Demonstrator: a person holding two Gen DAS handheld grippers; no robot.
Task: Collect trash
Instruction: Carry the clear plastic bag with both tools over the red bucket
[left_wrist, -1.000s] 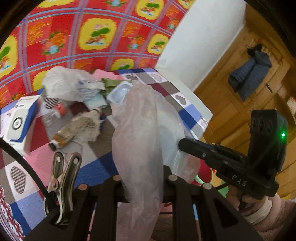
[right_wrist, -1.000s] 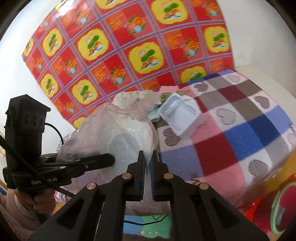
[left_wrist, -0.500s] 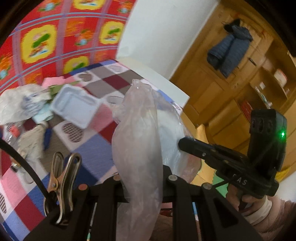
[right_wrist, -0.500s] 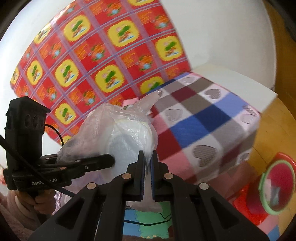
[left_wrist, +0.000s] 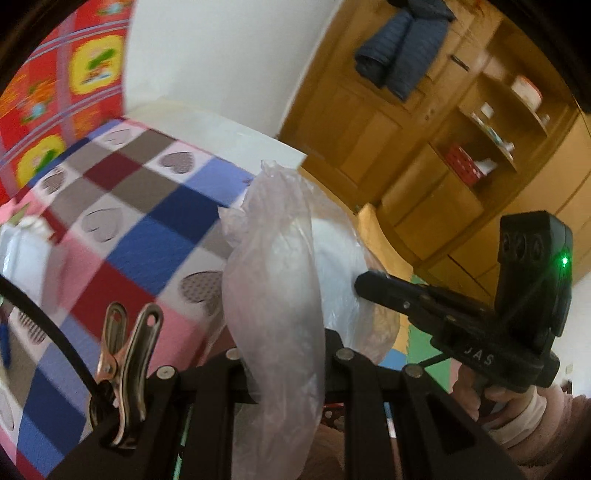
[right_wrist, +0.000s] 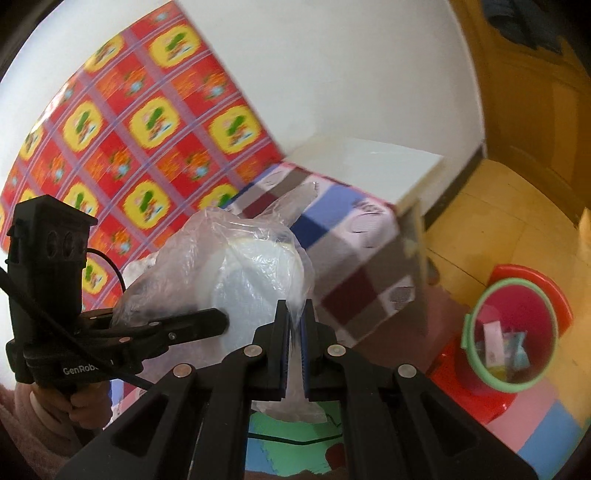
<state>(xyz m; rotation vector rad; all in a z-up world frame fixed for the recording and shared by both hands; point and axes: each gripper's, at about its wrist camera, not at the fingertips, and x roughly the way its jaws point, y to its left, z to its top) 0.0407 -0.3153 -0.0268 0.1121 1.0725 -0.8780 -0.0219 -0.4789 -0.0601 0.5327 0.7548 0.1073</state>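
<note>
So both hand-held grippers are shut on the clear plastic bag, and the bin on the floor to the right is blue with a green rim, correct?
Not quite: the bin is red with a green rim, as the right wrist view shows. The rest holds: the left hand-held gripper and the right hand-held gripper are both shut on the clear plastic bag.

Thin clear plastic bag (left_wrist: 273, 280), bulging and held up off the floor beside the table edge.

I see the bag (right_wrist: 236, 266) as crinkled, see-through film with something pale and round showing through its side. Its gathered top sticks up in a wrinkled peak; loose film hangs down at the bottom. Below and to the right I see a red trash bin (right_wrist: 511, 325) with a green rim, open, a few scraps lying inside.
</note>
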